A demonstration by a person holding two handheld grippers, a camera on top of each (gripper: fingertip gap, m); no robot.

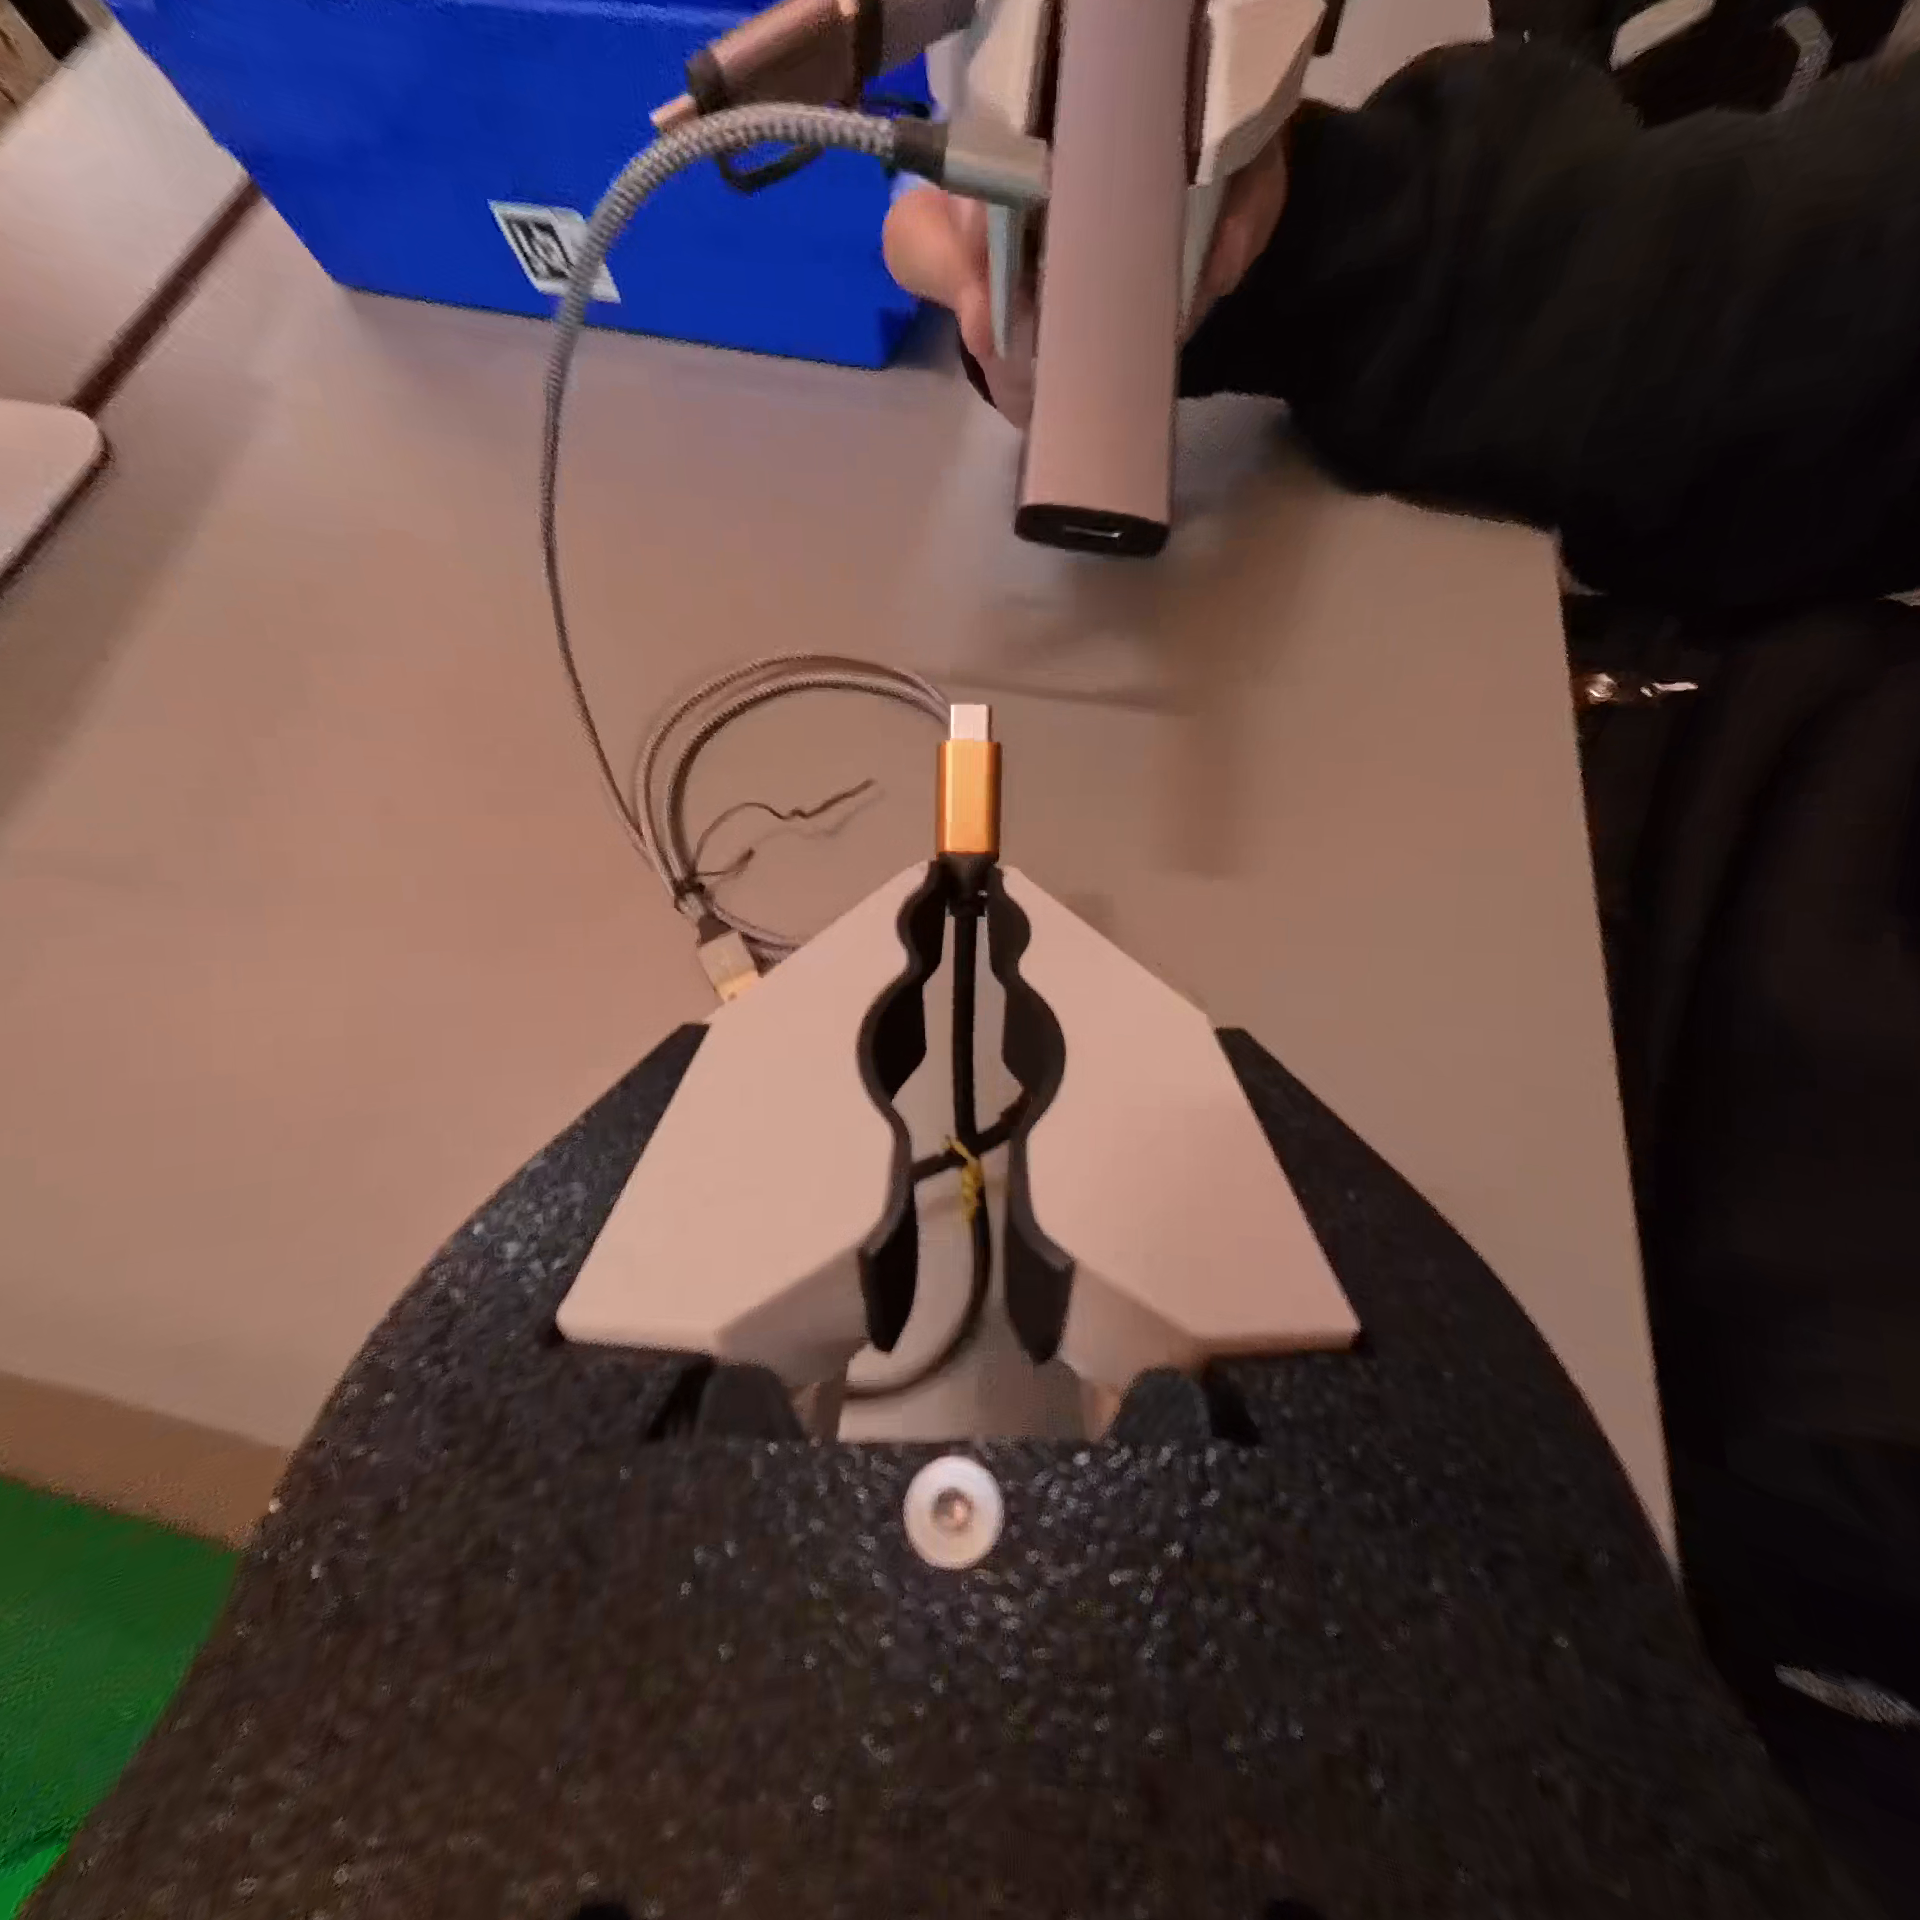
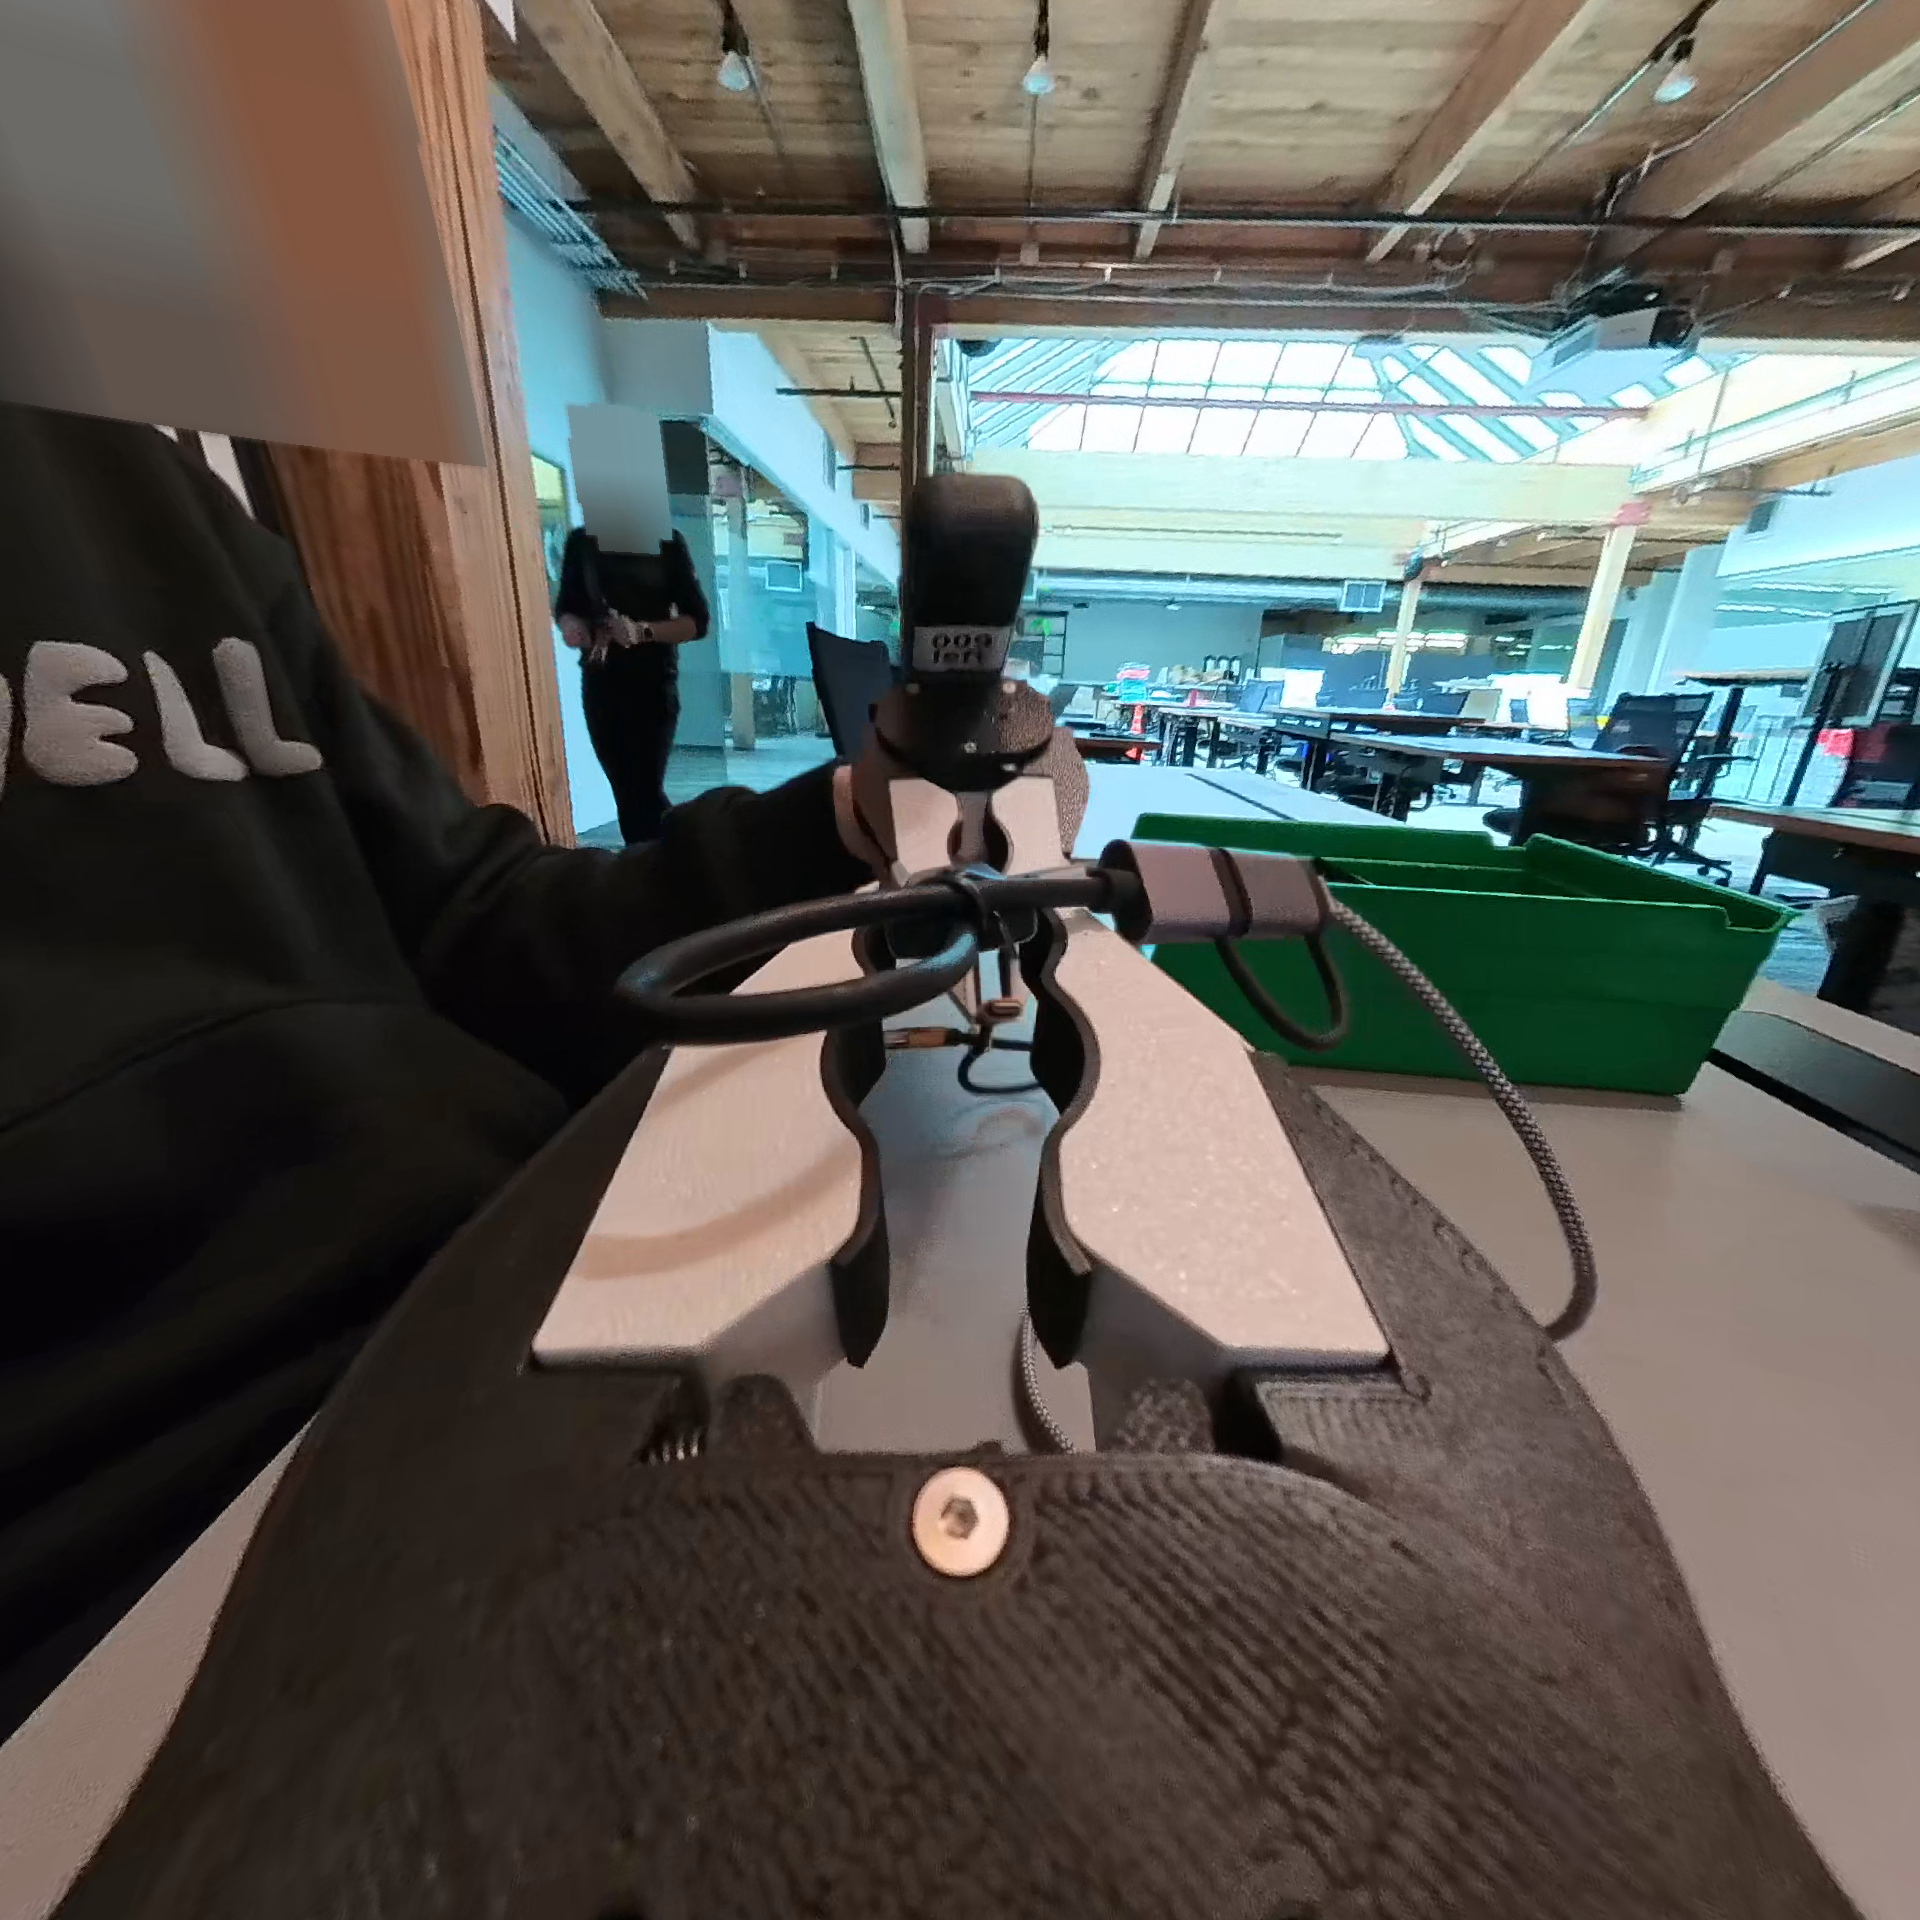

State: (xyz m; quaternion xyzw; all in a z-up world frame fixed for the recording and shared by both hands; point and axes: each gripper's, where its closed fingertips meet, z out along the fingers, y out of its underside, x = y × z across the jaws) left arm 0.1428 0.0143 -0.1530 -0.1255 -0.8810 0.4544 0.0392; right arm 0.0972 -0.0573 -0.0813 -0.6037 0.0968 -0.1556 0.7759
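- One, the left gripper [image 1: 966, 883], pinches a black cable [image 1: 964, 997], with the orange plug [image 1: 969, 795] beyond its fingertips.
- The right gripper [image 2: 966, 966] is clamped around a grey adapter [image 1: 1101, 364], held apart from the plug.

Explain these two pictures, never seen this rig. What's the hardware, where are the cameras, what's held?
No robot: a person holds a two-finger gripper in each hand, each with a camera looking along its fingers. First picture is the left one's view, second the right's. The left gripper is shut on a black cable, orange plug sticking out. The right gripper clamps a grey hub. On the table: a coiled braided cable, a blue bin, a green bin.
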